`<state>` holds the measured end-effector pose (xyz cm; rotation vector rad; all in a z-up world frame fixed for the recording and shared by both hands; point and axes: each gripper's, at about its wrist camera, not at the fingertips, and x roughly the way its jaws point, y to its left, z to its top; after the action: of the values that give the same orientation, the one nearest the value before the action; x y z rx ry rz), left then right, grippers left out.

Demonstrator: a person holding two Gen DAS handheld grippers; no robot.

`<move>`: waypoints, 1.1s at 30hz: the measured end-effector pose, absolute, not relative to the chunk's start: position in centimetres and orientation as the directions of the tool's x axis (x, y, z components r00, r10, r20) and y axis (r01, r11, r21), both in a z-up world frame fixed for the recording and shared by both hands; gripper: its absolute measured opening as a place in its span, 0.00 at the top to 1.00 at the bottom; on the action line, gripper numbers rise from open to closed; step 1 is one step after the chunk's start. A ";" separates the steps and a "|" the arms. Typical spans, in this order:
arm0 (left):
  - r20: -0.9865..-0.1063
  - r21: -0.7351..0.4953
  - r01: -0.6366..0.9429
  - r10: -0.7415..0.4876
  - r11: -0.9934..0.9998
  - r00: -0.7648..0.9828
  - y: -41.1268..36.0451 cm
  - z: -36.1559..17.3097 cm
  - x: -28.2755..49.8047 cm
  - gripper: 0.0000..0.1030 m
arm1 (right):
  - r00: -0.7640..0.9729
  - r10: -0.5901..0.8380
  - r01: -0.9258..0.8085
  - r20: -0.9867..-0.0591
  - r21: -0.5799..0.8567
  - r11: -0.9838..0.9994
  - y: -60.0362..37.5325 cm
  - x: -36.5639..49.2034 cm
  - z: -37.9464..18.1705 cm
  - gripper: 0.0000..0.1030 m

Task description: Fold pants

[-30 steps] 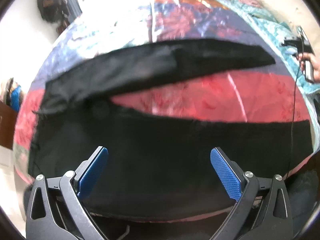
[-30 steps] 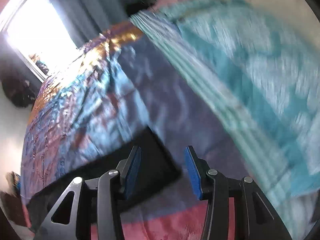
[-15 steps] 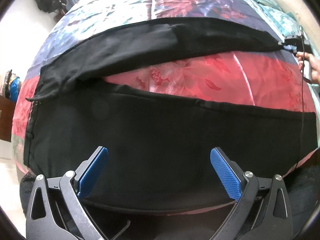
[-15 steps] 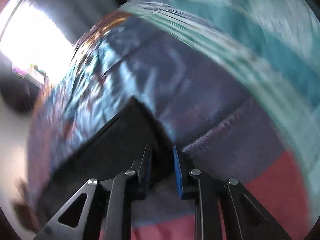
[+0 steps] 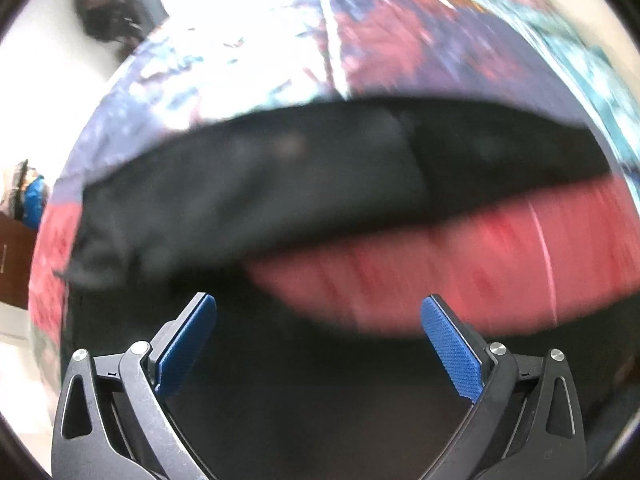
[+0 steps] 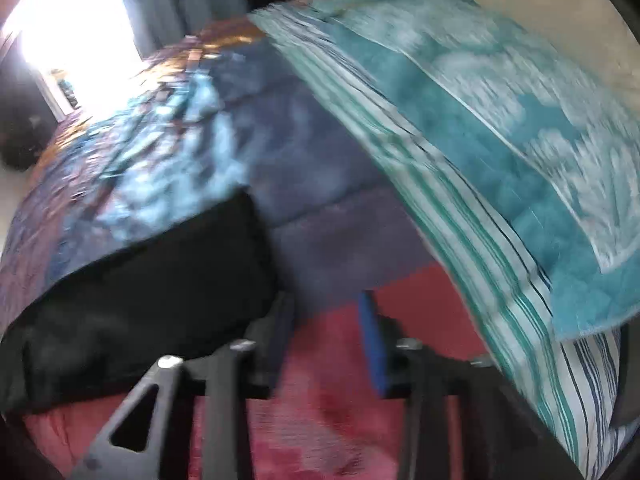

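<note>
Black pants (image 5: 280,184): spread across a patchwork bedspread (image 5: 500,264) of red, purple and blue panels, two legs splayed apart with a red panel showing between them. Left gripper (image 5: 319,340): blue pads wide apart, nothing between them, poised over the near leg, which fills the view directly beneath and ahead of it; far leg lies further ahead, beyond the red gap. Right gripper (image 6: 326,344): fingers parted, grasping nothing; hem end of one leg (image 6: 160,280) just ahead and to its left. Teal patterned blanket (image 6: 500,140): ahead and to the right of the right gripper. Both views motion-blurred.
</note>
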<state>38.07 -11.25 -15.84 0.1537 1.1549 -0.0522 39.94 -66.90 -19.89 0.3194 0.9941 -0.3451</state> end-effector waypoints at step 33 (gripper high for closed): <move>-0.924 -0.036 0.154 -0.091 0.987 0.370 -6.3 -20.0 29.0 0.01 | 0.440 0.200 -0.048 -0.876 0.200 0.979 -37.0 23.5 -20.4 0.36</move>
<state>29.01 -6.26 -20.03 0.0602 1.1813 -0.1575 23.51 -36.99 -20.40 0.1530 1.1060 0.1547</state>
